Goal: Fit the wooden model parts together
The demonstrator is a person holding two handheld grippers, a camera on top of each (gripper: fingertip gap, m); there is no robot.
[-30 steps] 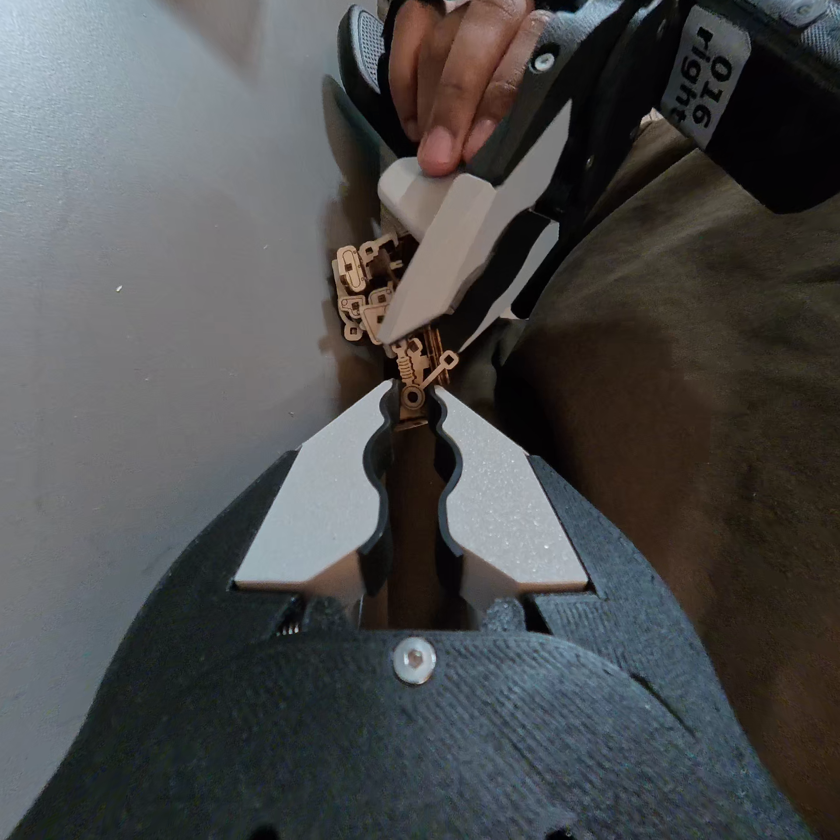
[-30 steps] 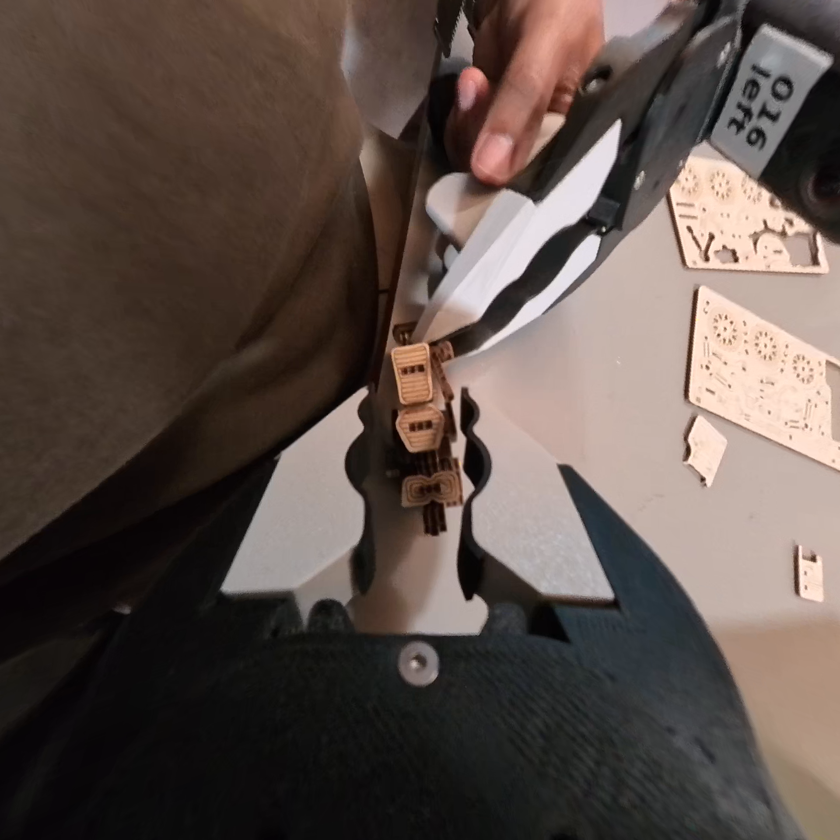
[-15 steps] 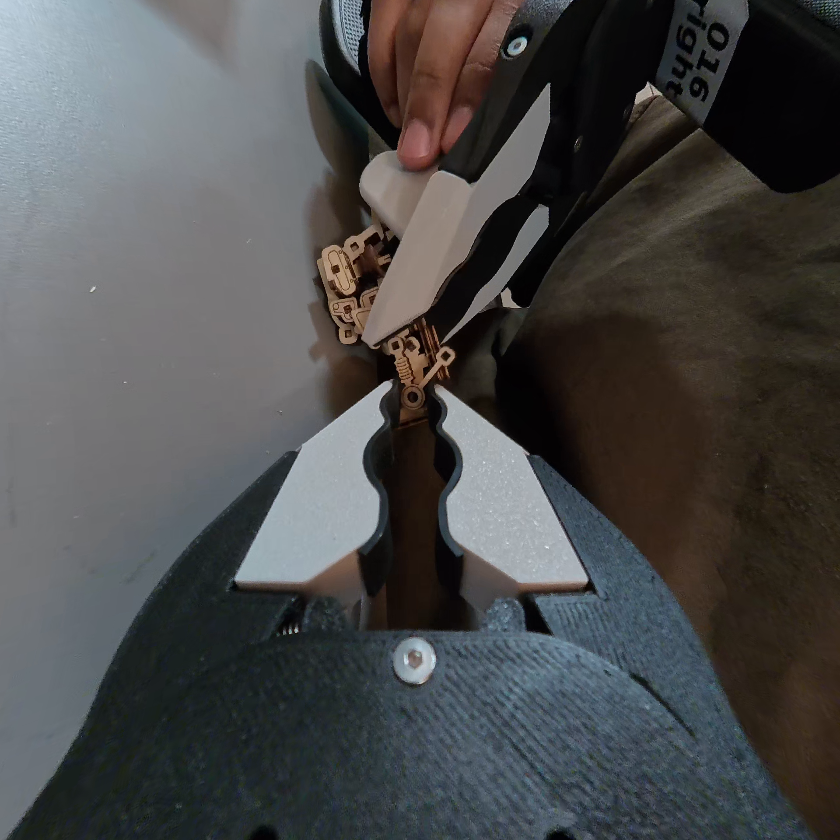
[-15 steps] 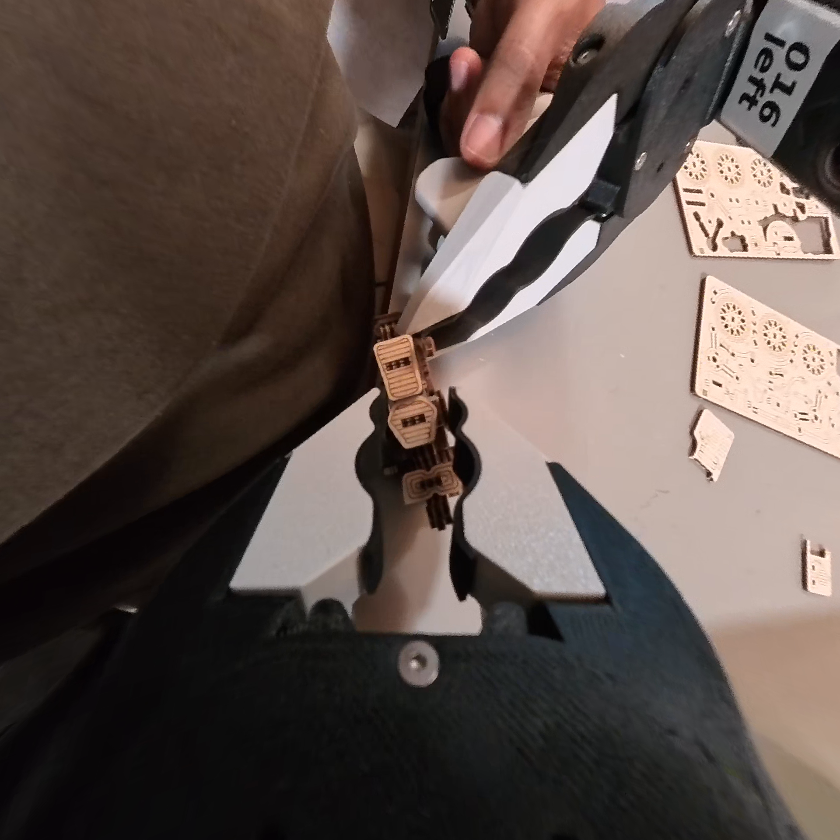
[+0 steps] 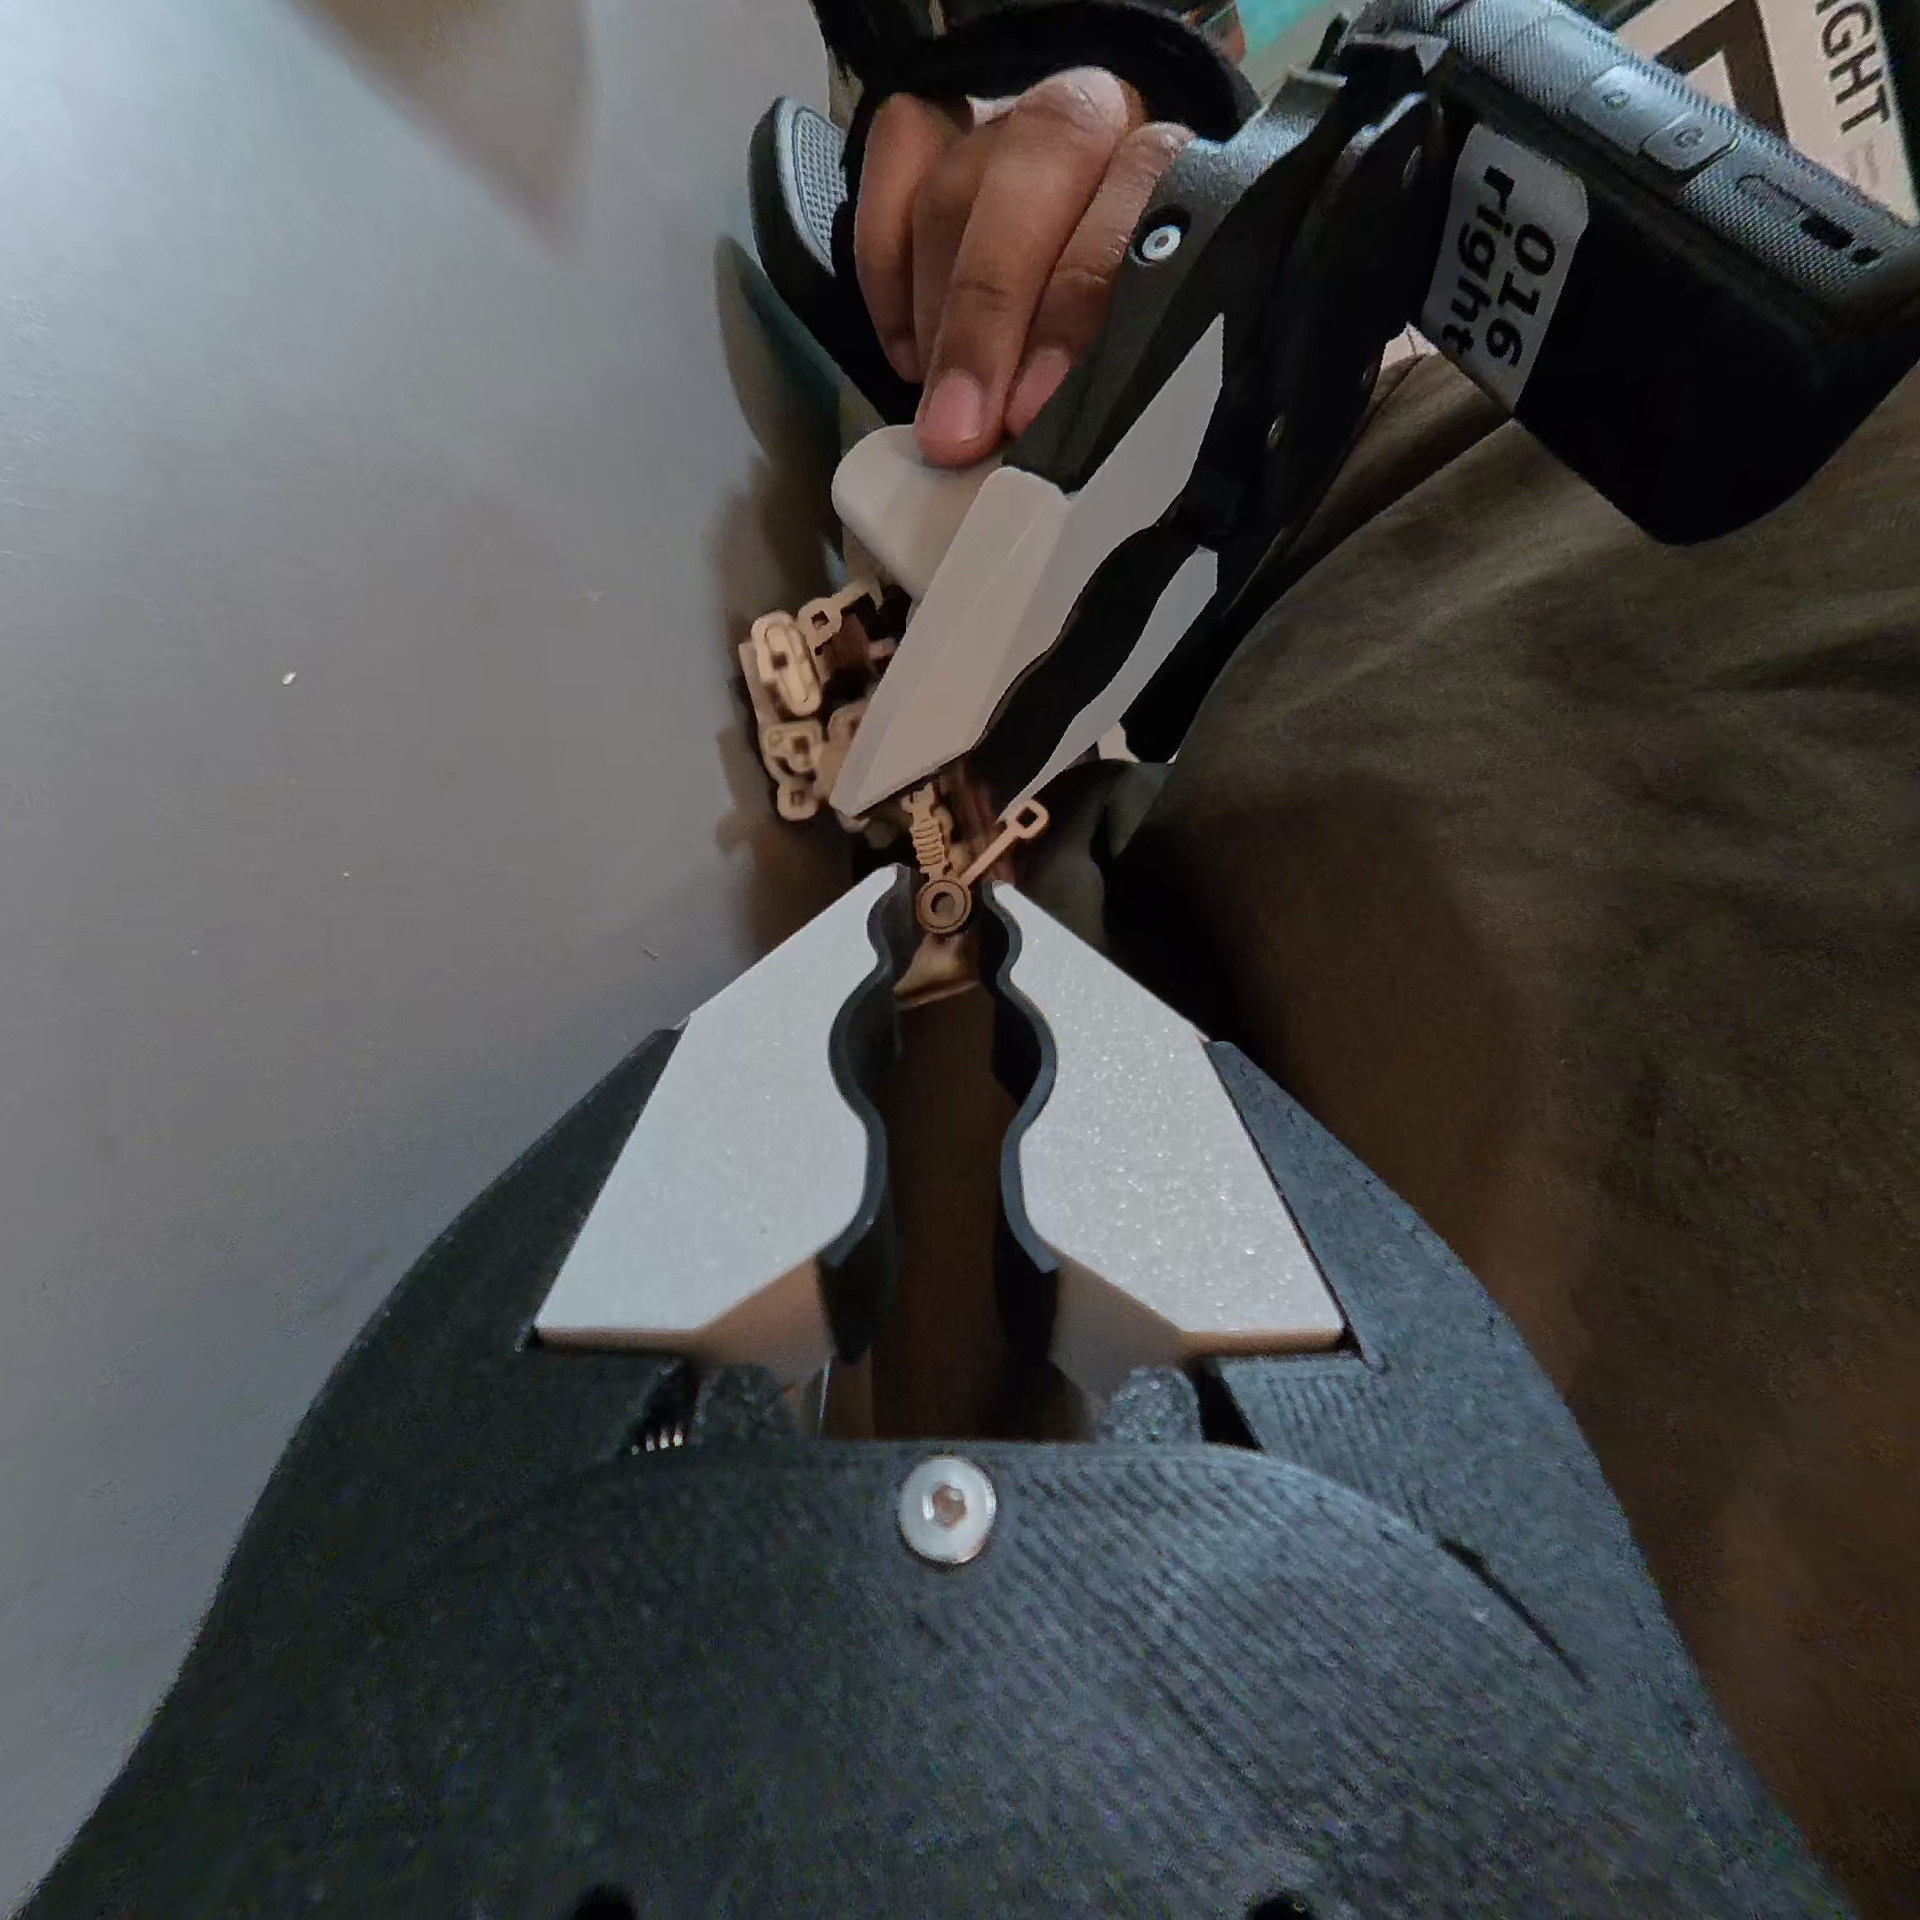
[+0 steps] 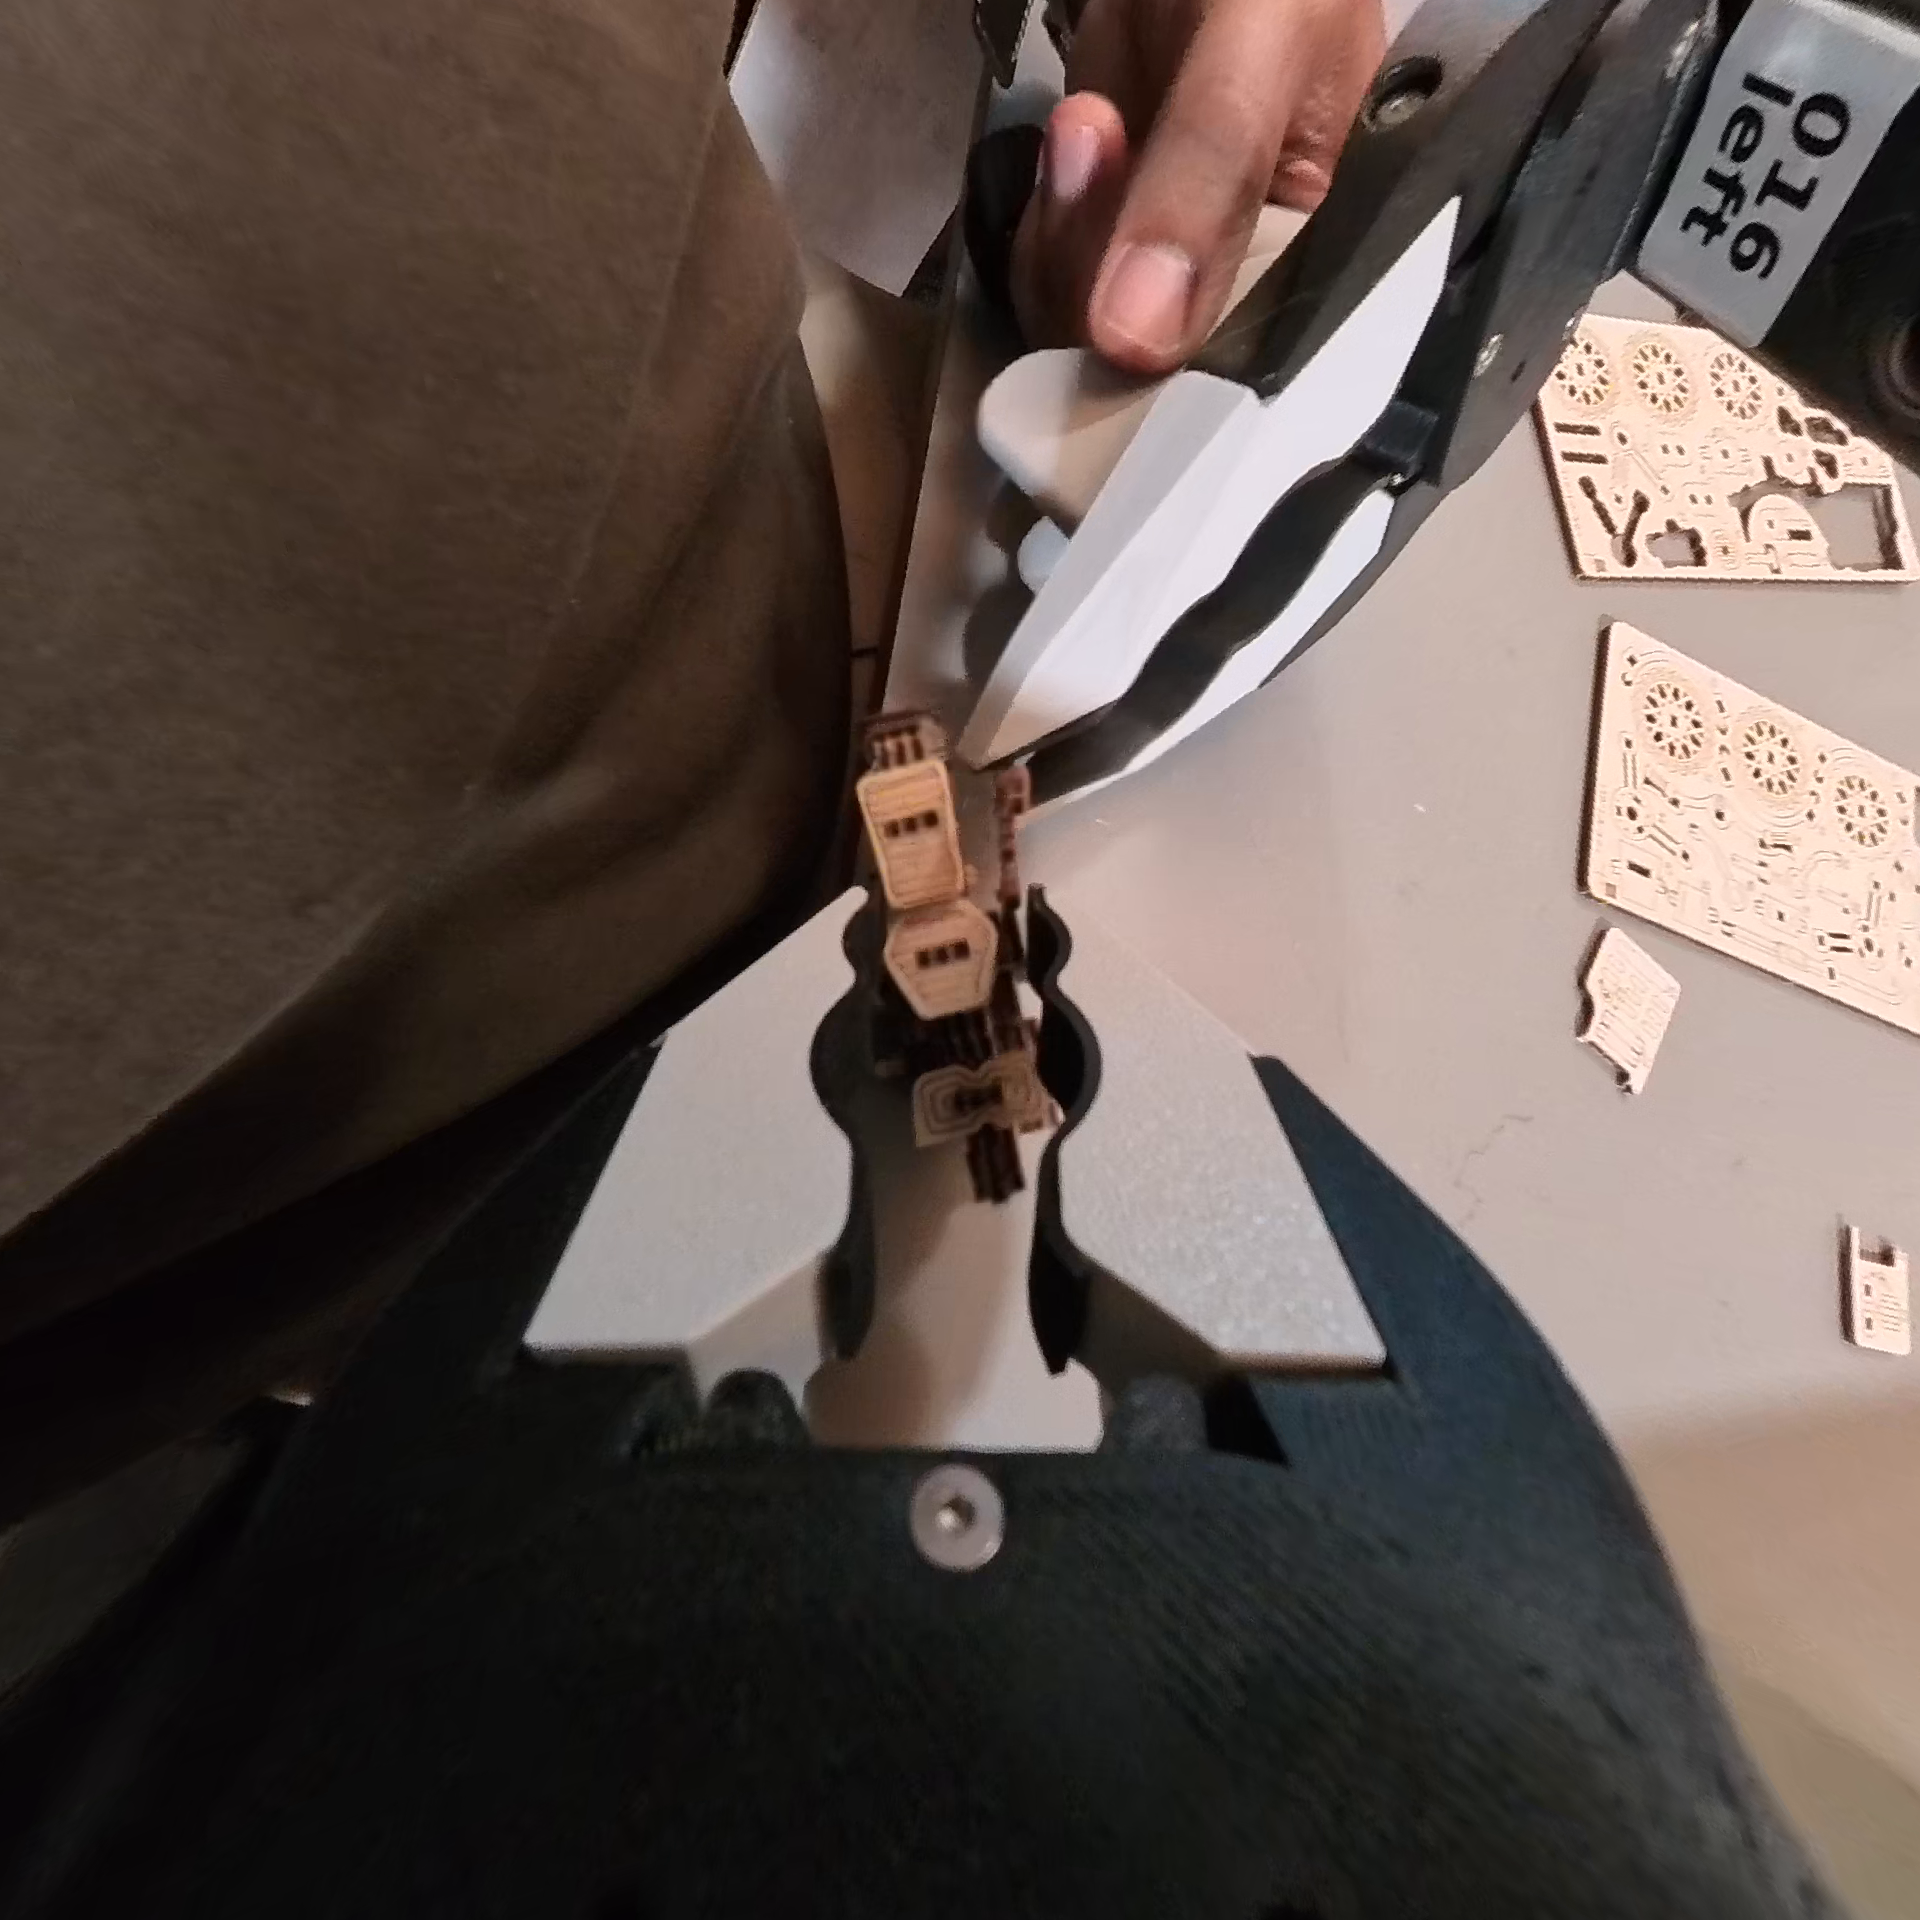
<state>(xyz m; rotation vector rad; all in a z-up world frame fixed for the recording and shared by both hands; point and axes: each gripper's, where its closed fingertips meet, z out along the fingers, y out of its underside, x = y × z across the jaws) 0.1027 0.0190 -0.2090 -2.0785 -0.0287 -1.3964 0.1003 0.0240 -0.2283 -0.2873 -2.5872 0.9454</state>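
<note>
In the left wrist view my left gripper (image 5: 945, 902) is shut on a small wooden part (image 5: 943, 906) with a ring end and a thin lever. My right gripper (image 5: 902, 805) comes in from the upper right, shut on the pale wooden model assembly (image 5: 795, 707). The small part meets the assembly between the two sets of tips. In the right wrist view my right gripper (image 6: 940, 920) clamps the assembly (image 6: 935, 961), which sticks out past its tips. The left gripper (image 6: 1000, 756) touches its top from the upper right. The joint itself is hidden.
A person's hand (image 5: 977, 281) grips the right gripper, and olive clothing (image 6: 312, 520) fills the left of the right wrist view. Two laser-cut wooden sheets (image 6: 1756, 831) (image 6: 1714, 468) and two small loose pieces (image 6: 1626, 1003) (image 6: 1881, 1304) lie on the grey table (image 5: 260, 623). Only a small space, under 4 cm, lies between the two pairs of fingers.
Both grippers stay shut and together. The right gripper with the assembly drifted slightly up and left, then came back. The parts keep touching.
</note>
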